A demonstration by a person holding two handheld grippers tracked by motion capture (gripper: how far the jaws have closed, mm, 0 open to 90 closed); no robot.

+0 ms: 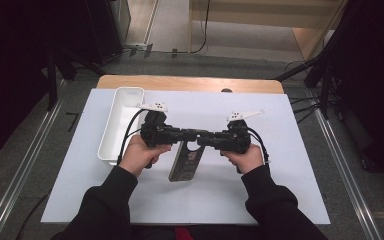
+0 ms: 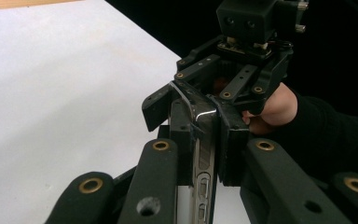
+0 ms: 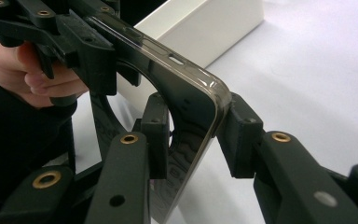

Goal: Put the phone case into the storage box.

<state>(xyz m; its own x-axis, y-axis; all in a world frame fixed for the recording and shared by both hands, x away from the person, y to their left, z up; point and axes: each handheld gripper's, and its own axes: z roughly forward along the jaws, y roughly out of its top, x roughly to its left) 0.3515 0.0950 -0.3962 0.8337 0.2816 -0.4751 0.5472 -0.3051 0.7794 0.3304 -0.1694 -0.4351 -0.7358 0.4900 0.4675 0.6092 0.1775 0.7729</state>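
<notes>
Level, both tools clamping phone

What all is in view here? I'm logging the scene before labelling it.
phone case: one, dark and glossy, held between both grippers above the mat
tray: one, white, long, left on the mat
mat: one, white, covering the table
table: one, wooden, edge showing at the far side
left gripper: one, black, clamped on the case
right gripper: one, black, jaws around the case's corner
hands: two, dark sleeves
</notes>
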